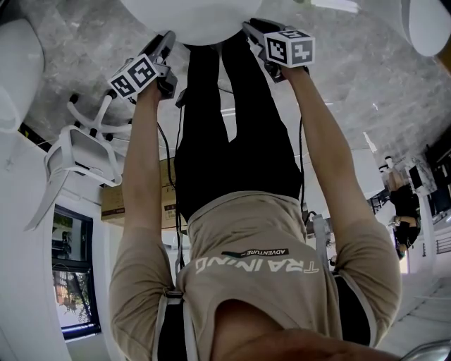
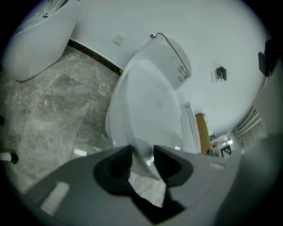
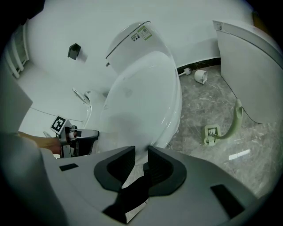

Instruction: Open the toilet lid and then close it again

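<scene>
Head view: looked down along both arms to the toilet lid [image 1: 194, 17], lying flat and shut at the far end of reach. Found the left gripper [image 1: 168, 44] and the right gripper [image 1: 255, 29] at the lid's near rim, one on each side. Judged the task either not begun or all but over: lid down, no sign of lifting, and no way to choose between the two from a shut lid alone. Took in the grey marbled floor [image 1: 77, 42] around the toilet and a window [image 1: 70, 275] near on the left.

Left gripper view: faced the lid down over the bowl, with the cistern [image 2: 174, 55] behind it against a plain white wall [image 2: 212, 22]. Had the jaws spread, the lid's near rim reaching between them but not pinched. Caught another white fixture [image 2: 35, 39] far left on the same stone floor.

Right gripper view: showed the jaws drawn closer together, seemingly pinching the lid's near rim. Picked out the left gripper across the lid on the left, and a green brush [image 3: 221, 126] lying on the floor to the right, apart from the toilet
</scene>
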`<state>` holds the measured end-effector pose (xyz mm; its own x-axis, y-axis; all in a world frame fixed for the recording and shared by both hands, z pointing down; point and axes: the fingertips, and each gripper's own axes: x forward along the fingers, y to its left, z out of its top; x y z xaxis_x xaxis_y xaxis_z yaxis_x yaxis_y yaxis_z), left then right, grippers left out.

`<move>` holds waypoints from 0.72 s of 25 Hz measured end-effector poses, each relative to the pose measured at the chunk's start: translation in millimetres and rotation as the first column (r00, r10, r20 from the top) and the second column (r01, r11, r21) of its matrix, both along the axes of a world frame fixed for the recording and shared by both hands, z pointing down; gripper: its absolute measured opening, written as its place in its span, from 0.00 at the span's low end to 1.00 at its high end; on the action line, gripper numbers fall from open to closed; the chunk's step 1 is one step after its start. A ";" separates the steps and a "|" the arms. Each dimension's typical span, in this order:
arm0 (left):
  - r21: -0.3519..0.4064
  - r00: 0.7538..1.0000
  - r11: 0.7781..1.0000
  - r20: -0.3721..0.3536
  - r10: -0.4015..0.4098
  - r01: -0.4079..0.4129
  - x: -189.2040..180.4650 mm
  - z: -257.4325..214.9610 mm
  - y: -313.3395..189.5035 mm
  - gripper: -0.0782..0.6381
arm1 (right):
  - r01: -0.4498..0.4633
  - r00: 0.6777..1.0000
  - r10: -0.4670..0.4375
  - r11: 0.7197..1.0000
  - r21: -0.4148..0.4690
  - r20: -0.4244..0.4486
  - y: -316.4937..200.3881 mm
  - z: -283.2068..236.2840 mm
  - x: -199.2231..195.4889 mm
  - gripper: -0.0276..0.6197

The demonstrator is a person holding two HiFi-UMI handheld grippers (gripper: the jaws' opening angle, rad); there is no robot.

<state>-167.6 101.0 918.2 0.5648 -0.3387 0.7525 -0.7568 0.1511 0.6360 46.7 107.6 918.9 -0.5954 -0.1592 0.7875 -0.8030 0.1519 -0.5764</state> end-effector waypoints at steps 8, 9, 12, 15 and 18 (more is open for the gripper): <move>-0.012 0.998 1.000 -0.067 -0.007 0.007 -6.1 -22.8 -1.5 0.31 | 0.035 0.997 -0.036 0.999 0.016 0.066 0.9 -23.9 -5.0 0.18; -0.015 0.996 1.000 -0.083 -0.013 0.012 -6.9 -27.0 -2.2 0.30 | 0.042 0.996 -0.044 0.999 0.023 0.077 0.3 -28.8 -5.5 0.18; -0.015 0.993 1.000 -0.119 -0.007 0.005 -10.0 -38.6 -4.5 0.28 | 0.073 0.991 -0.078 0.996 0.045 0.106 -2.3 -41.2 -7.1 0.18; -0.005 0.992 1.000 -0.122 0.027 -0.028 -10.1 -50.6 -7.1 0.28 | 0.104 0.986 -0.112 0.992 0.067 0.126 -5.4 -54.1 -7.4 0.18; 0.005 0.989 1.000 -0.145 0.029 -0.029 -10.2 -64.7 -11.0 0.28 | 0.116 0.981 -0.128 0.989 0.091 0.147 -9.1 -69.4 -7.5 0.18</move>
<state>-177.8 90.0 853.5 0.6777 -0.3225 0.6608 -0.6602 0.1289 0.7400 39.1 98.5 849.5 -0.7258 -0.1376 0.6740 -0.6796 0.2948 -0.6717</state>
